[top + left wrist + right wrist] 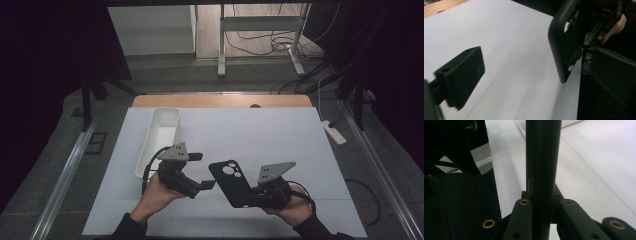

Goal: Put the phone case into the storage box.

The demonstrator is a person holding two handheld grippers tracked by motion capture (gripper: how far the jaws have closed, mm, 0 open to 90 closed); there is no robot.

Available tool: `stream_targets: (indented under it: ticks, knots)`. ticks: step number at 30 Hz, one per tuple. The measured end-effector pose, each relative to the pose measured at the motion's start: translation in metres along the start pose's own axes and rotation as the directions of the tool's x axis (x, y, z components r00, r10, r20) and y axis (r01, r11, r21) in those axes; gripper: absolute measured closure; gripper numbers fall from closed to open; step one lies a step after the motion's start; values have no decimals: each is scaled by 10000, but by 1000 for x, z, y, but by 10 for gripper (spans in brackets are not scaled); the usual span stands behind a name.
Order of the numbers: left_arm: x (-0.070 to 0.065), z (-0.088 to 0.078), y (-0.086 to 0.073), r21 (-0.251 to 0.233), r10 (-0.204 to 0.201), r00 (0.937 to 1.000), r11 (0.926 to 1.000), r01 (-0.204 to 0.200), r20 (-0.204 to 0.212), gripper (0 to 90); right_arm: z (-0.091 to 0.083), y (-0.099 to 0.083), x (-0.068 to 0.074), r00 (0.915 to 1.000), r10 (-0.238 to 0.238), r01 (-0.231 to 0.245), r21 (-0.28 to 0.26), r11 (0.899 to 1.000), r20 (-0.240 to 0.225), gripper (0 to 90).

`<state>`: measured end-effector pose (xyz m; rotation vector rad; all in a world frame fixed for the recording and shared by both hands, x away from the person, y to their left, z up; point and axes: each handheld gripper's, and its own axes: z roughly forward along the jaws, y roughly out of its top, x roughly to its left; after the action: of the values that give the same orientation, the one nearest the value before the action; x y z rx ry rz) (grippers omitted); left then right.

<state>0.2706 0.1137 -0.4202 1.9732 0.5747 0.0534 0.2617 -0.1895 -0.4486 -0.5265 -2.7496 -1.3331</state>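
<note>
A black phone case (pixel 231 182) is clamped at its lower end in the right gripper (pixel 255 196), above the white table (pixel 280 145), leaning toward eleven o'clock. The left gripper (pixel 206 172), at its nine o'clock, stands with jaws apart, holding nothing. A white tray (pixel 161 135) sits farther off at ten o'clock. The narrow hold could let the case pivot or slip. The right gripper view shows the case (pixel 544 170) edge-on between the pads; the high view shows its camera cutouts.
</note>
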Motion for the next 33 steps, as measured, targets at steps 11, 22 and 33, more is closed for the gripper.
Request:
stream_targets:
  ticks: [11, 22, 33]
  knots:
    - [3, -5, 0, -29, -377, 9976, 9993, 380, 582, 507, 2, 1, 2, 10000, 30, -30, 24, 10000, 86, 857]
    - [4, -4, 2, 157, -868, 9939, 9962, 859, 687, 685, 4, 2, 4, 9988, -65, 61, 100, 9999, 483, 858]
    - [4, -4, 3, 154, -1212, 9895, 9926, 1204, 788, 784, 5, 3, 7, 9942, -398, 393, 71, 9992, 995, 858]
